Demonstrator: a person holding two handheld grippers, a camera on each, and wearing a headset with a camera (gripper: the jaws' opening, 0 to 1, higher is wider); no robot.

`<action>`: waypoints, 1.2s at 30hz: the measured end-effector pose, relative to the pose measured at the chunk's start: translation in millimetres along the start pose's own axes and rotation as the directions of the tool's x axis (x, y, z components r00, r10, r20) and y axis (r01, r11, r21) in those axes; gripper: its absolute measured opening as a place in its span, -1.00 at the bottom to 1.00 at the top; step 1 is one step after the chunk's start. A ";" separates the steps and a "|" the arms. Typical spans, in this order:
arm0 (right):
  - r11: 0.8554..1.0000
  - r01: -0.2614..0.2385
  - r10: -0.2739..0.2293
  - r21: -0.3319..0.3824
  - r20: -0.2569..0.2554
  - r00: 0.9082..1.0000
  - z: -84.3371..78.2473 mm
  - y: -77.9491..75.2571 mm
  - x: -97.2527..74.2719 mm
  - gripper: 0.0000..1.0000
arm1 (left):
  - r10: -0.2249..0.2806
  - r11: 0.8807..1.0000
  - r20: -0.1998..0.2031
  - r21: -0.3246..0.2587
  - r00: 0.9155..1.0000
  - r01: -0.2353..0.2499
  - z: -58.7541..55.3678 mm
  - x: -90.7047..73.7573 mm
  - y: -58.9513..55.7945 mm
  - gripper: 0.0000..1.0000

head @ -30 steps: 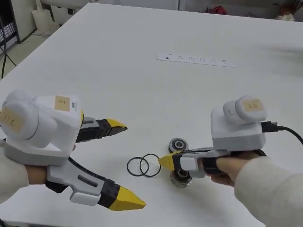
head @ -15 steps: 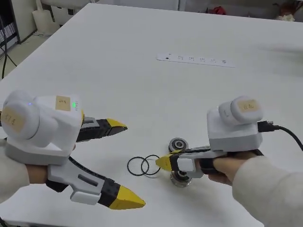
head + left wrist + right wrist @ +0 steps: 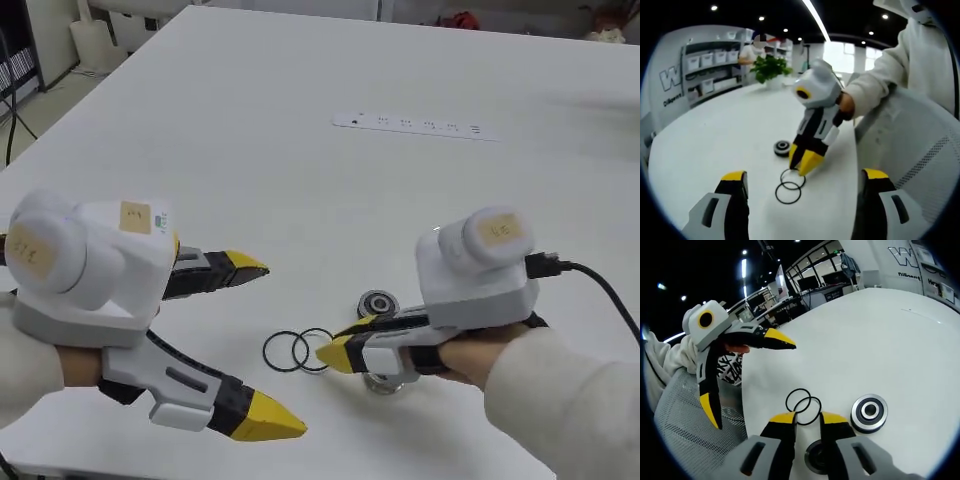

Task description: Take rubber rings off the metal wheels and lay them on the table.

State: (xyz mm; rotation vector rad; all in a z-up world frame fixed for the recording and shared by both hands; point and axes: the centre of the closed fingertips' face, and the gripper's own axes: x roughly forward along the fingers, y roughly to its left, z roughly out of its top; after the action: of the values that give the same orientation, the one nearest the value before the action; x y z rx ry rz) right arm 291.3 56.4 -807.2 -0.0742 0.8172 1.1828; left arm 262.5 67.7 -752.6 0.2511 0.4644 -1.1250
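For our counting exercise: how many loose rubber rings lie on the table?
2. The left ring and right ring, as the head view shows them, overlap on the table just ahead of the right gripper.

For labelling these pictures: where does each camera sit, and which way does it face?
Head view: on the person's head, looking down at the table; both tongs, sleeves show.
Left gripper view: on left tongs, facing right tongs; own open jaws show.
Right gripper view: on right tongs, facing left tongs; own jaws show.
All share the rubber rings, one wheel.
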 end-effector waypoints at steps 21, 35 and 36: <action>0.997 0.031 -0.037 0.066 0.096 0.995 22.1 -18.7 -23.9 -0.65 | 0.027 1.000 0.002 -0.003 1.000 -0.027 1.2 -3.0 4.9 0.88; 0.992 0.077 -0.095 0.103 0.181 0.979 41.8 -36.2 -47.2 -0.63 | 0.032 0.999 0.013 0.001 0.999 -0.032 4.9 -4.1 5.2 0.87; 0.991 0.080 -0.098 0.105 0.185 0.978 42.4 -37.5 -48.8 -0.63 | 0.033 0.999 0.013 0.002 0.999 -0.033 5.0 -4.1 5.2 0.87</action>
State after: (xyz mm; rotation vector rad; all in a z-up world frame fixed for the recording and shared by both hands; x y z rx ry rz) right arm 338.6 21.8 -760.8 0.0809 0.6946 1.0461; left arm 266.9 71.1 -746.5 0.2521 0.4462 -1.0947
